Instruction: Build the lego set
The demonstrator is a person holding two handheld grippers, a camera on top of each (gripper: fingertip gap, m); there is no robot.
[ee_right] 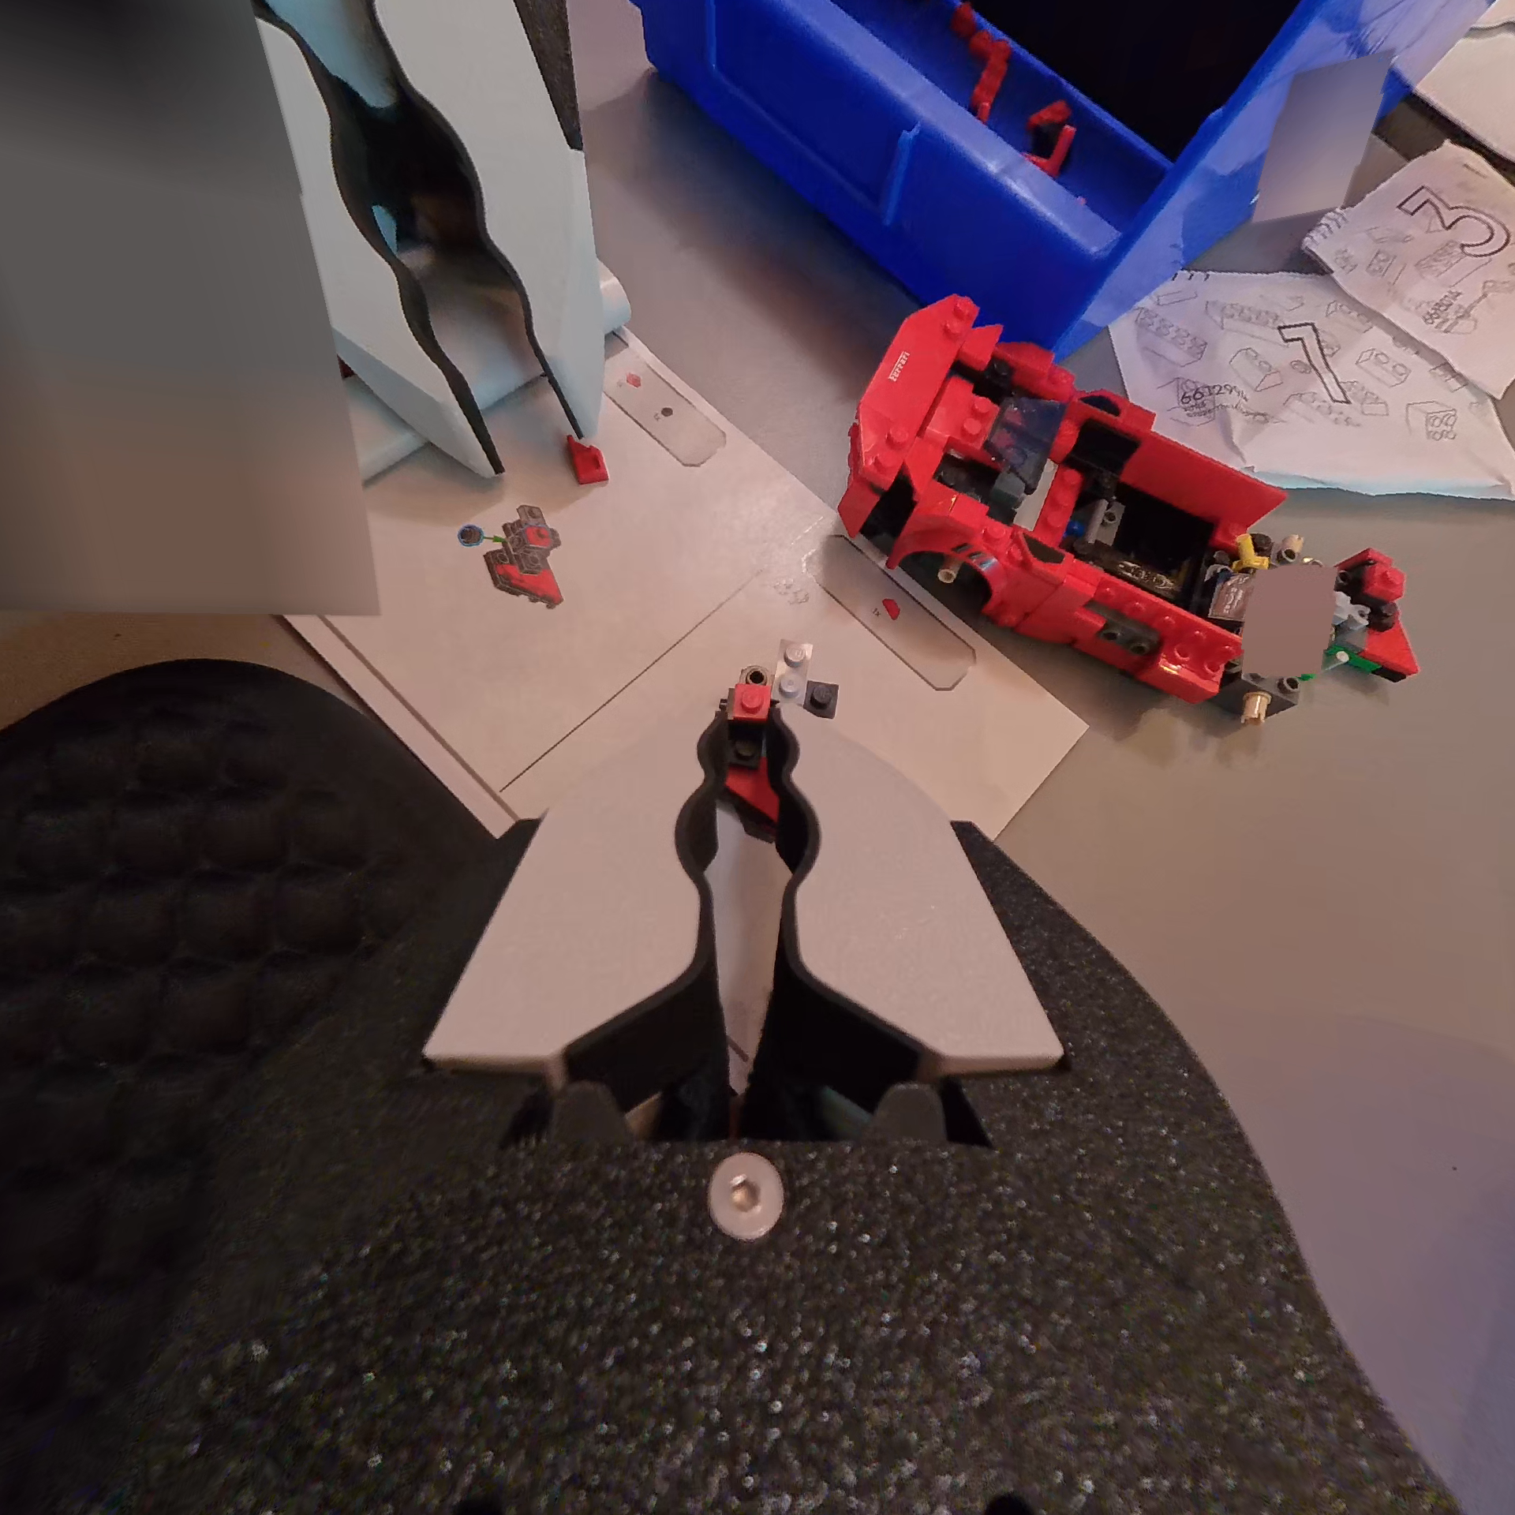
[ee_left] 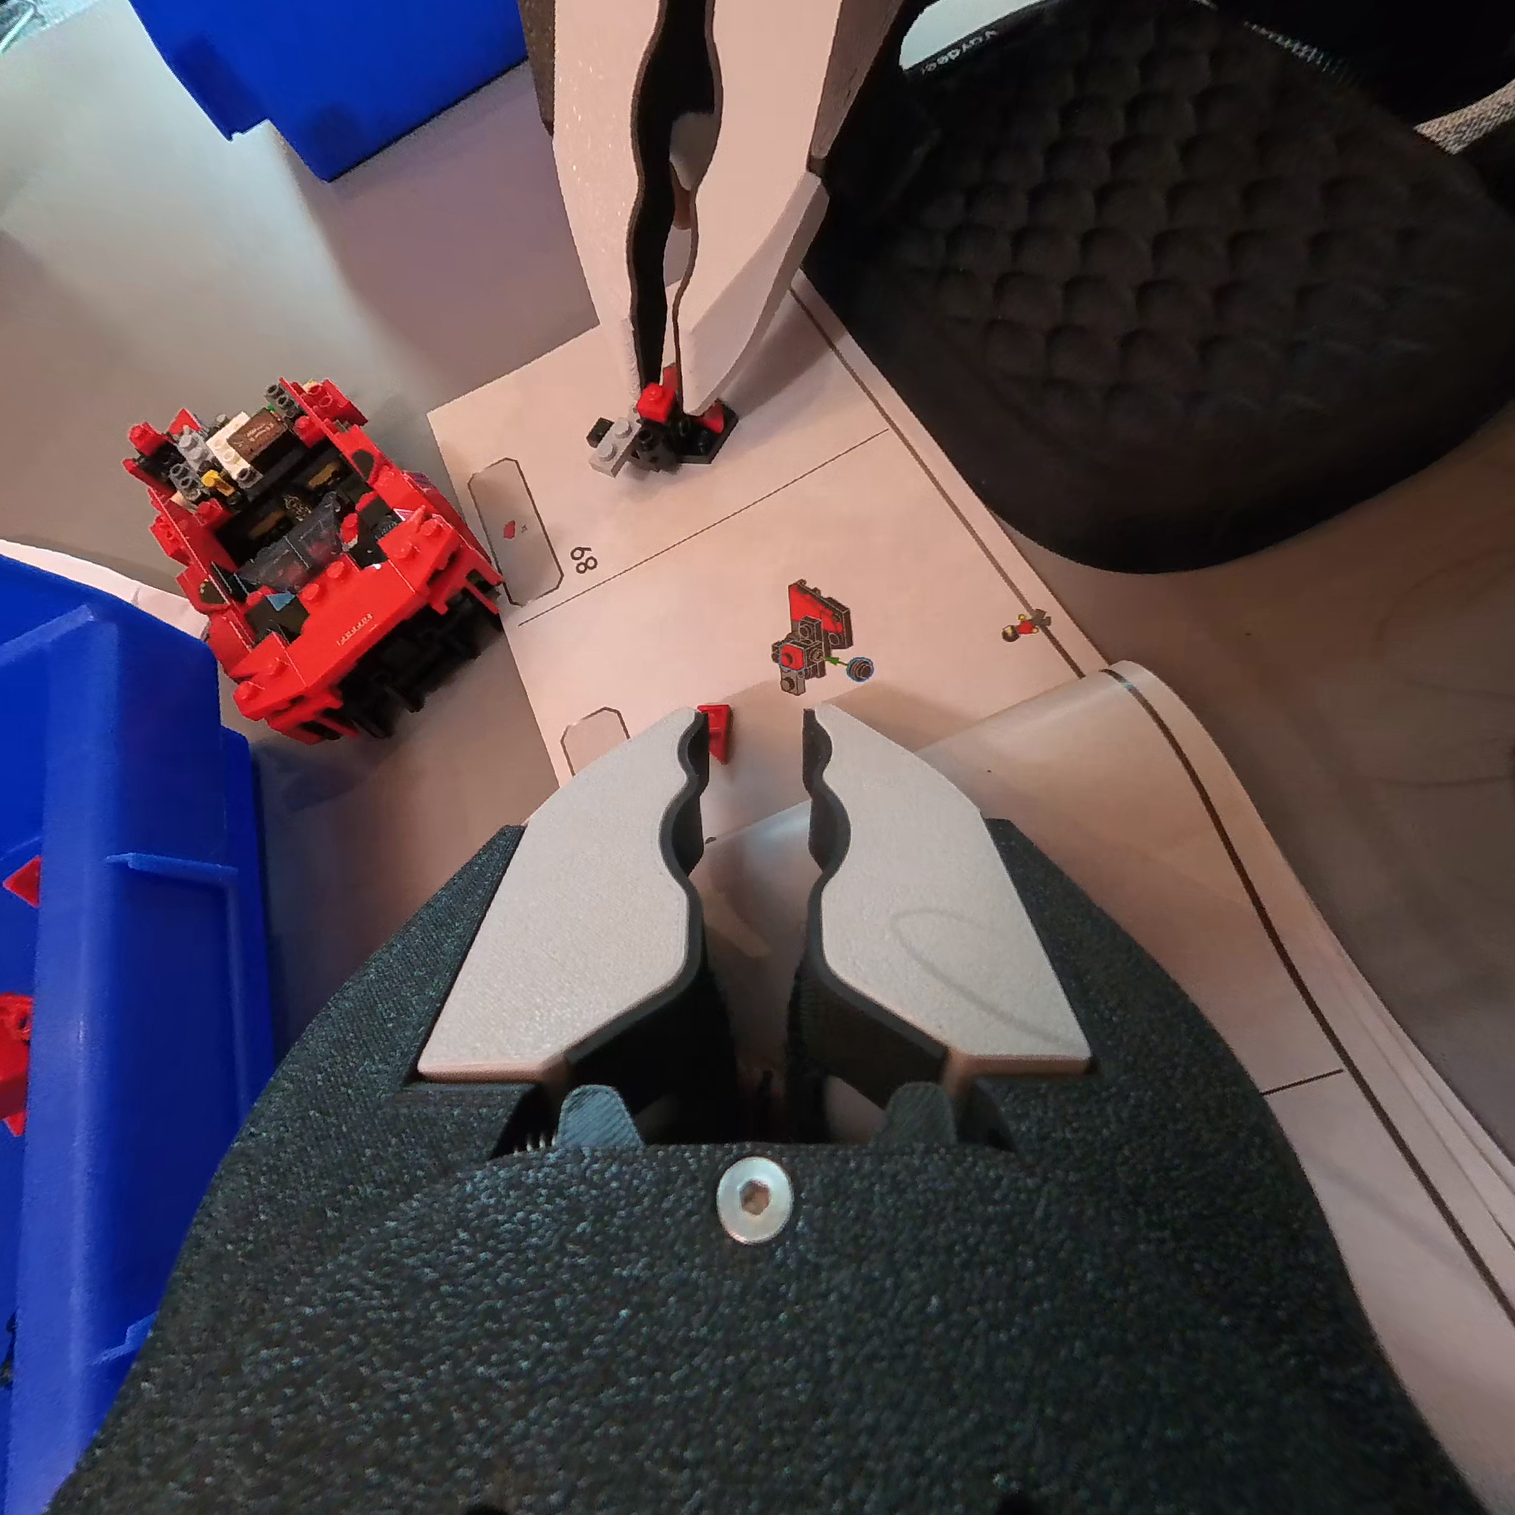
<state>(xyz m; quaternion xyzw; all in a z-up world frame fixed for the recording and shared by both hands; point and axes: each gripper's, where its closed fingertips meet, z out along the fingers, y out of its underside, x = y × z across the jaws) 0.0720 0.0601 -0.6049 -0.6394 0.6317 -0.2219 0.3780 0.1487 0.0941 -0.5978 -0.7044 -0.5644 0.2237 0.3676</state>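
My left gripper (ee_left: 754, 725) is open just above the instruction booklet (ee_left: 697, 566). A small red sloped piece (ee_left: 718, 731) lies on the page against the inner side of its left fingertip. My right gripper (ee_right: 750, 742) is shut on a small red, black and grey sub-assembly (ee_right: 748, 703) and holds it down on the booklet (ee_right: 656, 607). In the left wrist view the right gripper (ee_left: 668, 393) stands over the sub-assembly (ee_left: 648, 434). In the right wrist view the left gripper (ee_right: 533, 447) is open beside the red piece (ee_right: 586, 459). The part-built red car (ee_left: 311, 566) (ee_right: 1066, 508) sits beside the booklet.
Blue bins (ee_left: 106, 820) (ee_right: 943, 164) holding loose red parts stand by the car. Crumpled paper bags (ee_right: 1353, 361) lie behind the car. A black quilted cushion (ee_left: 1148, 287) (ee_right: 164, 861) borders the booklet. The grey table (ee_right: 1230, 902) lies to the right. My right fingertips sit around 9 cm from my left ones.
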